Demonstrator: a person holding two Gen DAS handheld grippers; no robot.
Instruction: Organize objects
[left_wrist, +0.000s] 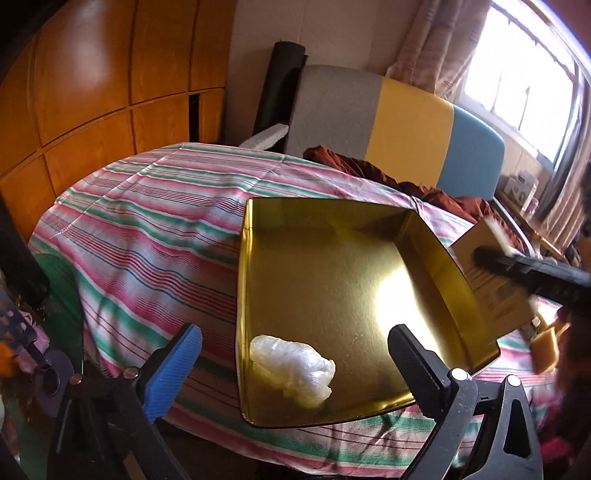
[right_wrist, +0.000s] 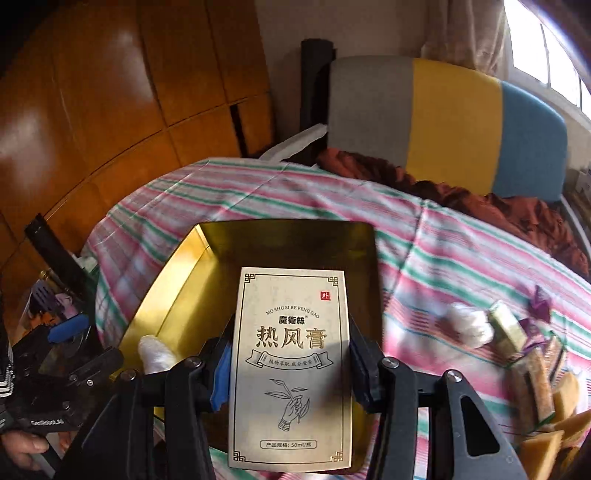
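On the striped cloth (left_wrist: 155, 229) lies the open gold tin (left_wrist: 258, 295), with one white wad (left_wrist: 291, 365) in its near corner. The right gripper (right_wrist: 290, 365) is clamped on the flat box (right_wrist: 291, 354), long axis pointing away along the fingers, held over the tin's right edge and nearest it, so the drop looks to lie down and leftward. The left gripper (left_wrist: 295, 373) hovers over the tin's near end, jaws wide and empty, straddling the wad.

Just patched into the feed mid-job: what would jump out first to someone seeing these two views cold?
The cream box with Chinese lettering fills the right wrist view, clamped in the right gripper over the shiny gold tray. Inside the tray's near corner lies a crumpled white plastic wad, with the left gripper open above it. Everything rests on a striped tablecloth.
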